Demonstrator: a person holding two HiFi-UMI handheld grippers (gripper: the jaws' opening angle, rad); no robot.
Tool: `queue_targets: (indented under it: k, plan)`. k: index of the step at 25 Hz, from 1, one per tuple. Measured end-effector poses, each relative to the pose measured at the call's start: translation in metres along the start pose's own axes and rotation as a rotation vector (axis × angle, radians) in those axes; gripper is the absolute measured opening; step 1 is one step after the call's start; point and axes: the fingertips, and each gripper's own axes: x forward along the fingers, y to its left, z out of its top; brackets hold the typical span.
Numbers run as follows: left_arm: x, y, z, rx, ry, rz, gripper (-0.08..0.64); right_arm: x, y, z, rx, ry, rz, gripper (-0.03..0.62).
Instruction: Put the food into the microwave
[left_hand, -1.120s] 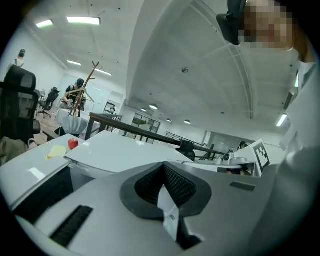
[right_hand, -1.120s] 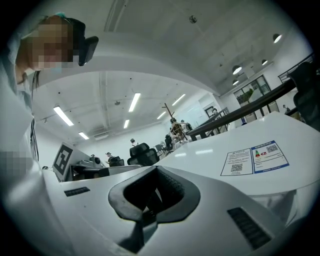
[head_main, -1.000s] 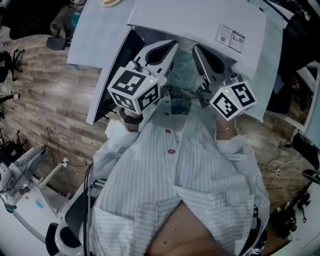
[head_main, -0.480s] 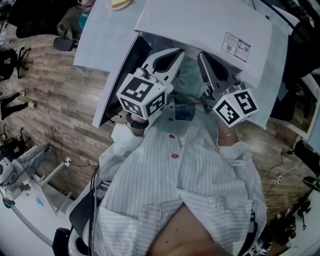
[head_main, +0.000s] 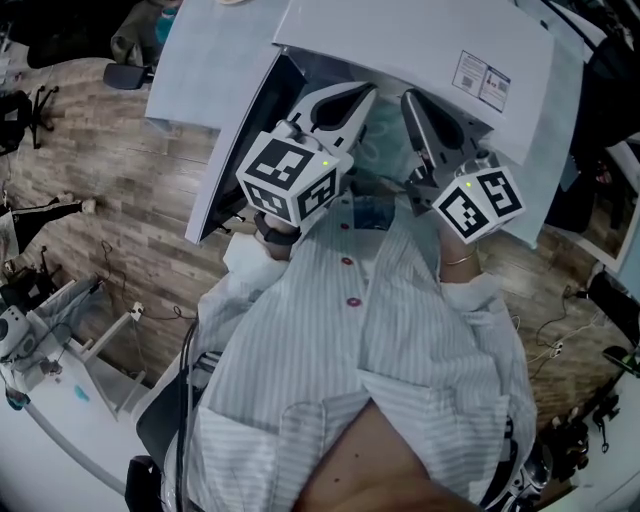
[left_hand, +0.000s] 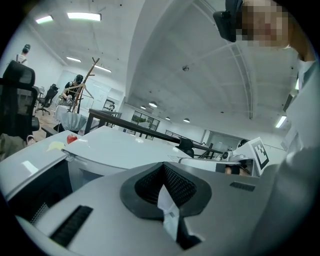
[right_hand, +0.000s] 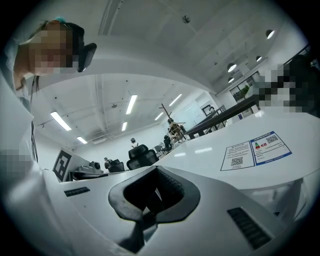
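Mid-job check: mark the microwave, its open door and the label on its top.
microwave (head_main: 400, 40): head view, on its white top panel.
open door (head_main: 228, 150): head view, on the door's white upper edge.
label (head_main: 482, 75): head view, on the middle of the sticker.

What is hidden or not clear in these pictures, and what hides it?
- Microwave inside: head view, mostly covered by its own top, the left claw and the right claw.
- Food: left gripper view, small red and yellow pieces far behind, too small to name.
- Label: head view and right gripper view, print too small to read.
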Motion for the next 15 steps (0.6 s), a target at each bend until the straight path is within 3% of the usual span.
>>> queue_targets:
  k: [9, 15]
  plan:
    - [0.006, 0.000, 0.004, 0.020, 0.004, -0.009, 0.009, 0.000, -0.002, -0.004, 0.009, 0.016, 0.000, 0.032]
    - [0.020, -0.013, 0.012, 0.035, -0.015, -0.071, 0.008, 0.000, -0.004, -0.002, -0.016, 0.016, -0.003, 0.032]
